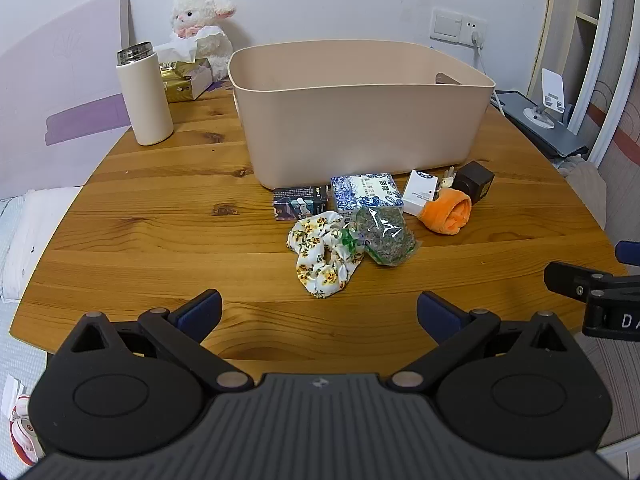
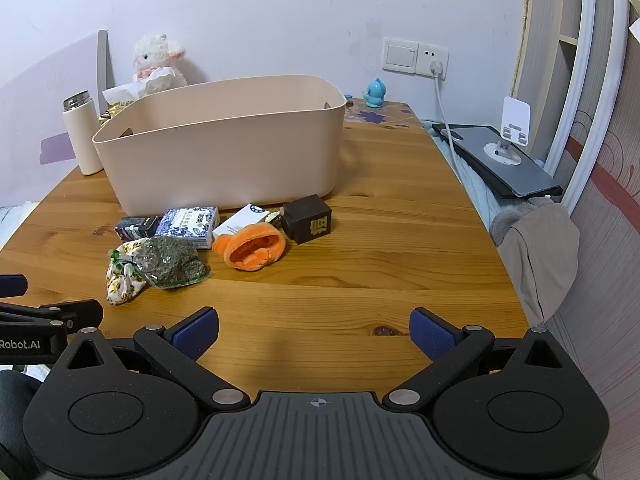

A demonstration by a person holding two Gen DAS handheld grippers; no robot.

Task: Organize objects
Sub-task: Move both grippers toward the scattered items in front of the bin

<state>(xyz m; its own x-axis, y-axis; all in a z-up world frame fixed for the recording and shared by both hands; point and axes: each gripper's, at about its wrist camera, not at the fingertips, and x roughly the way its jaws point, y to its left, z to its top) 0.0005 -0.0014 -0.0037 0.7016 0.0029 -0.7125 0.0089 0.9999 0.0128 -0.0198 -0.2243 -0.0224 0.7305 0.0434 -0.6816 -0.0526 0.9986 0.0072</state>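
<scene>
**Both claws wide open above the near edge of the table**

Left claw (image 1: pixel 319 312) is spread wide and holds nothing. Right claw (image 2: pixel 314 330) is spread wide too, and it is empty as well. Both hang over the near part of the wooden table (image 1: pixel 160 240). The two claws are side by side, and each one shows at the edge of the other's view.

Far ahead of the claws stands a big beige bin (image 1: pixel 360 120). What is inside cannot be seen from here.

To the left of the bin, further from the claws, stands a tall white bottle (image 1: pixel 145 96) with a shiny metal top. Behind it sits a fluffy white toy lamb (image 1: pixel 202 20) by the wall.

Between the claws and the bin lies a bunch of small things, all close together. A blue and white box (image 1: pixel 366 193) lies just in front of the bin. A dark box with pictures (image 1: pixel 301 201) lies to its left. A white box (image 1: pixel 420 192) lies to its right. A small black cube (image 1: pixel 476 181) sits at the right end of the row.

Nearer to the claws lies a flowery hair scrunchie (image 1: pixel 320 256). A clear bag of green stuff (image 1: pixel 384 234) rests partly on it. An orange fuzzy thing (image 1: pixel 448 210) lies to the right, touching the white box.
</scene>
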